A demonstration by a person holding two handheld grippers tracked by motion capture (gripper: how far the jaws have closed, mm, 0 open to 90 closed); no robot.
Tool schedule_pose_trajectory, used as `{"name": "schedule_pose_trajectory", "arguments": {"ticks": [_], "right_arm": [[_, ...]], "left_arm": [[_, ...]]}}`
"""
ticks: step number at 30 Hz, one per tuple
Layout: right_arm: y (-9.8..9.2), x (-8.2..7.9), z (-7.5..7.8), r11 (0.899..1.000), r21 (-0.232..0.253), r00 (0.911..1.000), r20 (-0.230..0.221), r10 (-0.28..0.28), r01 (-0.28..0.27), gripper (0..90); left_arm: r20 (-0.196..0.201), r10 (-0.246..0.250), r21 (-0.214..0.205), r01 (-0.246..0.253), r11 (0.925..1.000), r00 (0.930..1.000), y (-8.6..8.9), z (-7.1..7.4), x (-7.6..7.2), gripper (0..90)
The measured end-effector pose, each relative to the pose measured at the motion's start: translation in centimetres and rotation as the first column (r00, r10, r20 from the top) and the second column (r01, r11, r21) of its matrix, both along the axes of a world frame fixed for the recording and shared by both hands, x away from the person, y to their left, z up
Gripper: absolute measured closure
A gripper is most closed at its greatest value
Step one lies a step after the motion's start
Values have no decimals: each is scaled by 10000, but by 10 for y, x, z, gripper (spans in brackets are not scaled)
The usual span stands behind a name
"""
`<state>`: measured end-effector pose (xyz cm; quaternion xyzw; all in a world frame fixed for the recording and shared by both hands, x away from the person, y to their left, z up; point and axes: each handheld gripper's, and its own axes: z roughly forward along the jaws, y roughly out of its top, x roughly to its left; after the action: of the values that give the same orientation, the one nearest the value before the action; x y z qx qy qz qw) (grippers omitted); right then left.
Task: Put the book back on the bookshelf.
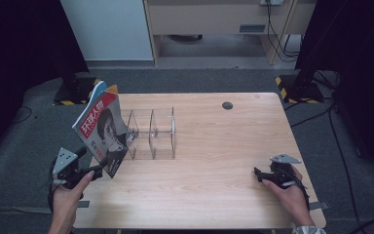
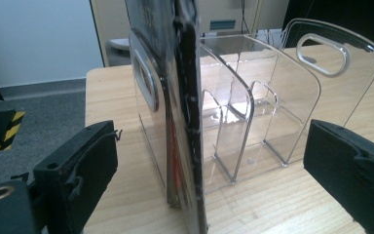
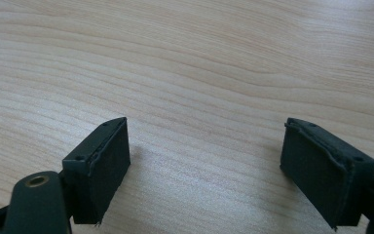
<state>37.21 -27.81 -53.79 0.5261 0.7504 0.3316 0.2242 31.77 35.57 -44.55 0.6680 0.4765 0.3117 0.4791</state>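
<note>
A magazine (image 1: 100, 129) with a red title band and a portrait cover stands on edge at the left end of a clear acrylic file rack (image 1: 153, 134), leaning left. My left gripper (image 1: 99, 169) is at its lower near corner. In the left gripper view my left gripper (image 2: 212, 146) is open wide, with the magazine's dark edge (image 2: 182, 97) upright between the jaws and touching neither. A clear rack panel (image 2: 143, 83) sits just left of it, and the rack's dividers (image 2: 272, 97) are to its right. My right gripper (image 1: 258, 171) rests open near the table's right front; it (image 3: 204, 146) holds nothing.
The wooden table (image 1: 214, 195) has a round cable hole (image 1: 227, 105) at the back. A second thin publication with blue and orange edges (image 1: 108, 89) peeks out behind the magazine. Black stands with hazard-striped bases (image 1: 297, 90) flank the table on grey carpet.
</note>
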Motion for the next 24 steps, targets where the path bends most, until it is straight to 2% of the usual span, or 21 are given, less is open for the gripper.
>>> {"name": "schedule_pose_trajectory", "arguments": {"ticks": [10, 24], "right_arm": [[0, 0, 0, 10000, -18, 10000, 19, 13, -13, 185], [0, 0, 0, 10000, 8, 10000, 6, -7, 7, 185]], "left_arm": [[-288, -121, 167, 126, 9998, 9995, 0, -9, -6, 55], [-604, -371, 296, 389, 9988, 9975, -2, -22, -26, 65]]}}
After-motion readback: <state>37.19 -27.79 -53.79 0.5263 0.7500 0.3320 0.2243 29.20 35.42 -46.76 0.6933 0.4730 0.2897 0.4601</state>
